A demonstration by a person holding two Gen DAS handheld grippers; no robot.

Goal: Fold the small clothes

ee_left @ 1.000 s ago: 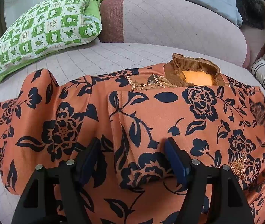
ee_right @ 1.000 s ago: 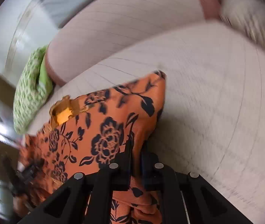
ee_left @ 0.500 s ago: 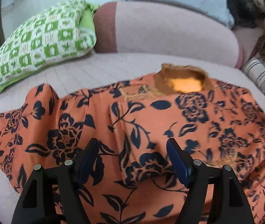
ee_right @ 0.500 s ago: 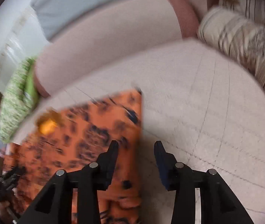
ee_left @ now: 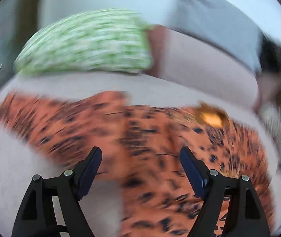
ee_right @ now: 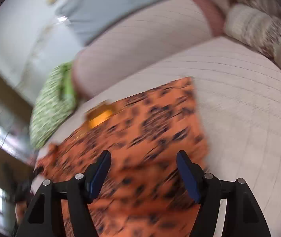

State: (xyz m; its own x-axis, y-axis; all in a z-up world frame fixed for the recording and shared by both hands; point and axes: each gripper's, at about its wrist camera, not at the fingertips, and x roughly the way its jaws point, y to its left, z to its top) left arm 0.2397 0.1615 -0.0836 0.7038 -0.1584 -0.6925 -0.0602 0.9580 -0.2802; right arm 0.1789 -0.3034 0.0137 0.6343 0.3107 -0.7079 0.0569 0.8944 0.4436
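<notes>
An orange top with a dark flower print (ee_left: 148, 138) lies spread on the pale quilted bed, its brown collar (ee_left: 212, 116) toward the back. Both views are blurred by motion. My left gripper (ee_left: 141, 156) hangs above the garment's left half, jaws wide and opening, nothing between them. In the right wrist view the same top (ee_right: 150, 134) shows a straight folded right edge. My right gripper (ee_right: 143, 160) hovers over it, jaws opening, nothing pinched.
A green and white pillow (ee_left: 89, 45) lies at the back left against a pink bolster (ee_left: 199, 59). Striped cushions (ee_right: 263, 31) sit at the bed's right end. Bare quilted bed cover (ee_right: 249, 118) stretches right of the garment.
My right gripper let go of the garment's right edge and opened, then drew back over the top. My left gripper pulled back and leftward above the top, so more bed shows at left.
</notes>
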